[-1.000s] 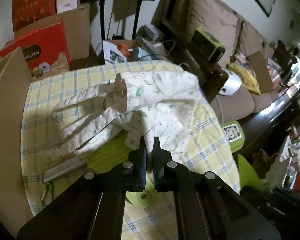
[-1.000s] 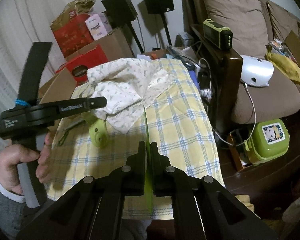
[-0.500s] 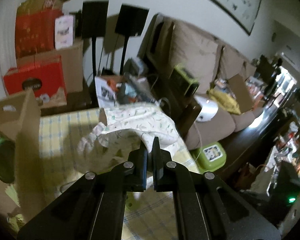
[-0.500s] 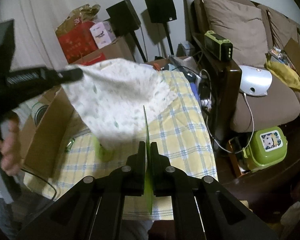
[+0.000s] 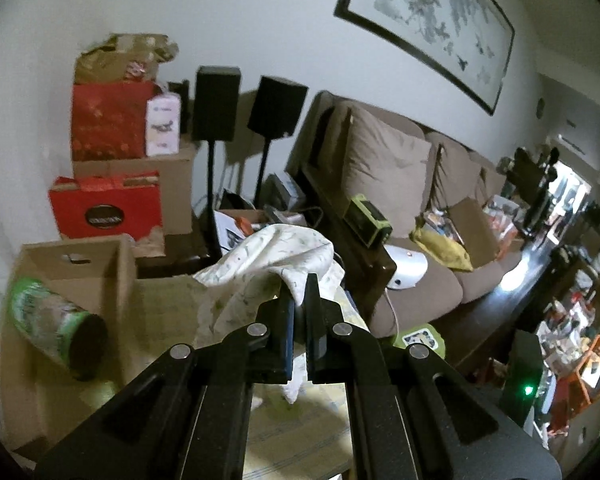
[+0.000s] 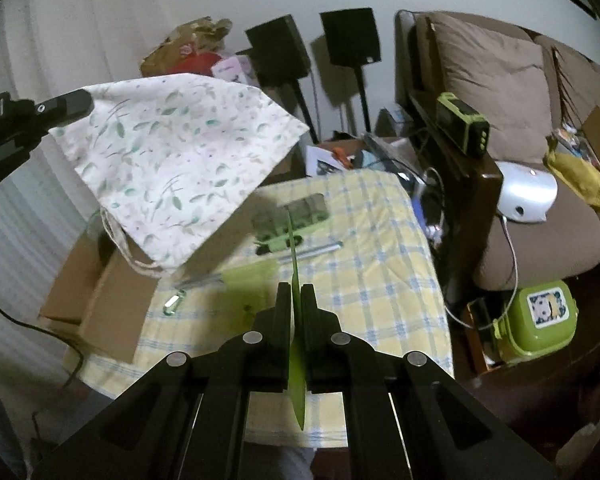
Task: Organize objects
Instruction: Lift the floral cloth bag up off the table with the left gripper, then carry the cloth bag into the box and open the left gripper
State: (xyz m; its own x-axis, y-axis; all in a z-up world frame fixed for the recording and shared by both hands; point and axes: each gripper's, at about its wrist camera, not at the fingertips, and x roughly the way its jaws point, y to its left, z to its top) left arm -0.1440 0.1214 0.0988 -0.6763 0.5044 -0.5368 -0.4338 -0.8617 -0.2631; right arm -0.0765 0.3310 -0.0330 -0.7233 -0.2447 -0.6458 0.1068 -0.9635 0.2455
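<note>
Checked tablecloth (image 6: 380,280) beneath lifted floral bag (image 6: 172,168)

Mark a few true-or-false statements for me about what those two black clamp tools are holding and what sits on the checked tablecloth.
1. The left gripper is shut on the floral cloth bag. True.
2. The bag lies flat on the checked tablecloth. False: it hangs in the air.
3. The right gripper pinches a thin green sheet. True.
4. The cardboard box is empty. False: a green can lies inside.
</note>
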